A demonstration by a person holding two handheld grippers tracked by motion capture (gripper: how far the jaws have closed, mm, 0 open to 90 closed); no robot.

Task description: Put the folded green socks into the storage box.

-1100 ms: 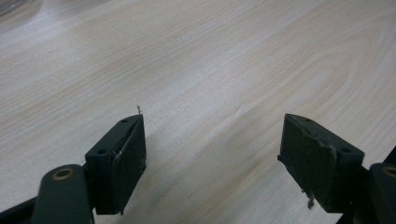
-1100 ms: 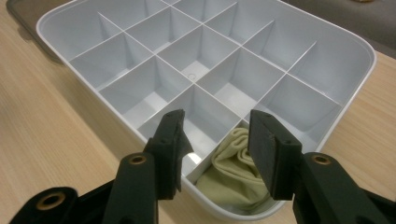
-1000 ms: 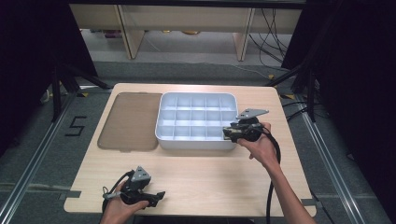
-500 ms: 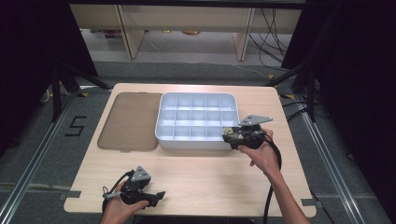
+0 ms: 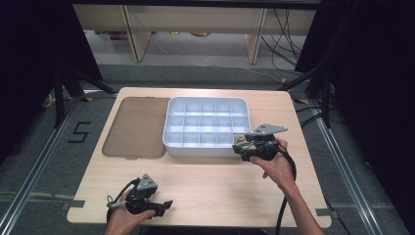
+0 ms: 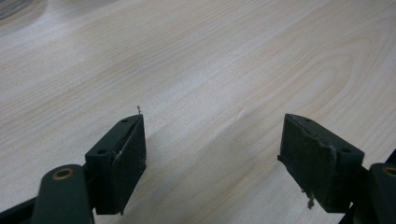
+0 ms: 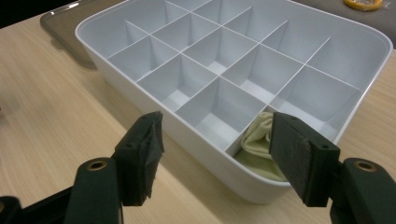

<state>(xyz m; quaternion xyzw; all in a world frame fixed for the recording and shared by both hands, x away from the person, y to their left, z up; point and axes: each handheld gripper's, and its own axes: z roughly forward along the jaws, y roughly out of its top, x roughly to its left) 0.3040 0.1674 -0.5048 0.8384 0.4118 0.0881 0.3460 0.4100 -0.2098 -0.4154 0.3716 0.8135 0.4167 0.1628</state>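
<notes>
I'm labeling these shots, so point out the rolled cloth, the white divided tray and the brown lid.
rolled cloth [image 7: 259, 140], right gripper view, its folded middle
white divided tray [image 5: 171, 122], high view, left rim
brown lid [image 5: 137, 126], high view, flat centre

lid [image 5: 134, 127]: brown, flat, left of tray | table [image 5: 205, 191]: pale wood | floor mark [image 5: 78, 132]: 5

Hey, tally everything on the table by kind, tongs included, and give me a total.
White divided tray: 1
Brown lid: 1
Pale cloth: 1
Tongs, left and right: 2
Total: 5
</notes>
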